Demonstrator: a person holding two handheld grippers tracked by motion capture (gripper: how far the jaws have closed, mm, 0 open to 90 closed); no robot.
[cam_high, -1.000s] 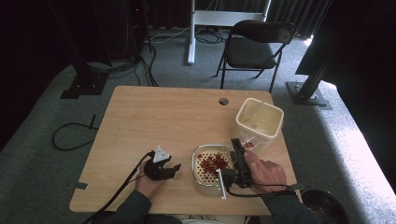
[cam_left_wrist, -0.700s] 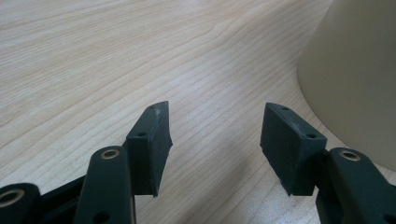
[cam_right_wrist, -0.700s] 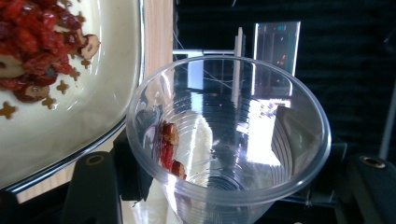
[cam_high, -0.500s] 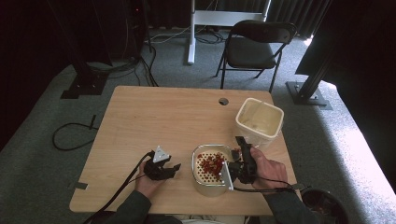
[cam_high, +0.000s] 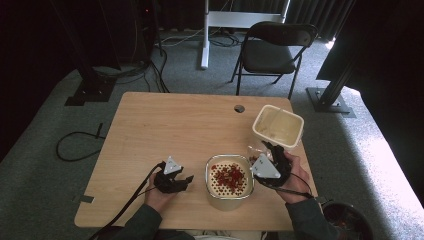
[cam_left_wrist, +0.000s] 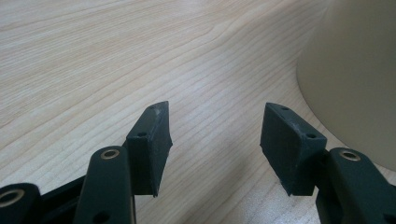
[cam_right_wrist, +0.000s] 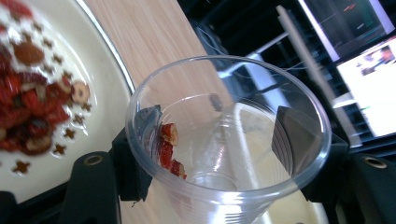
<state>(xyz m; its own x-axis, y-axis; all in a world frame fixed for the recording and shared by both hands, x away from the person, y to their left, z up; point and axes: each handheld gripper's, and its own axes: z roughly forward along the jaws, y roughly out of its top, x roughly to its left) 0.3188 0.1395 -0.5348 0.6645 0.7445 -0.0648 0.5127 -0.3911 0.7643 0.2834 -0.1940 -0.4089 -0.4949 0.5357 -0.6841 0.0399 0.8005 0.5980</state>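
A cream perforated strainer bowl (cam_high: 216, 192) sits near the table's front edge and holds red dried fruit pieces (cam_high: 229, 175). My right gripper (cam_high: 264, 150) is just right of it, shut on a clear plastic cup (cam_high: 255, 148). In the right gripper view the cup (cam_right_wrist: 261, 196) is clamped between the jaws of that gripper (cam_right_wrist: 218, 128), with a few red pieces (cam_right_wrist: 168, 144) stuck to its inner wall, and the strainer (cam_right_wrist: 100, 65) lies to the left. My left gripper (cam_high: 172, 181) rests open on the wood left of the bowl. Nothing is between the jaws of that gripper (cam_left_wrist: 217, 126).
An empty cream square container (cam_high: 278, 126) stands behind the right gripper near the table's right edge. A cable hole (cam_high: 239, 108) sits at the back. Bare wood (cam_high: 165, 125) covers the table's left and middle. A folding chair (cam_high: 272, 50) stands beyond it. The bowl's wall (cam_left_wrist: 355, 79) is close to the left gripper.
The right gripper has drawn back from over the strainer to its right side and turned the cup more upright. The left gripper has stayed put.
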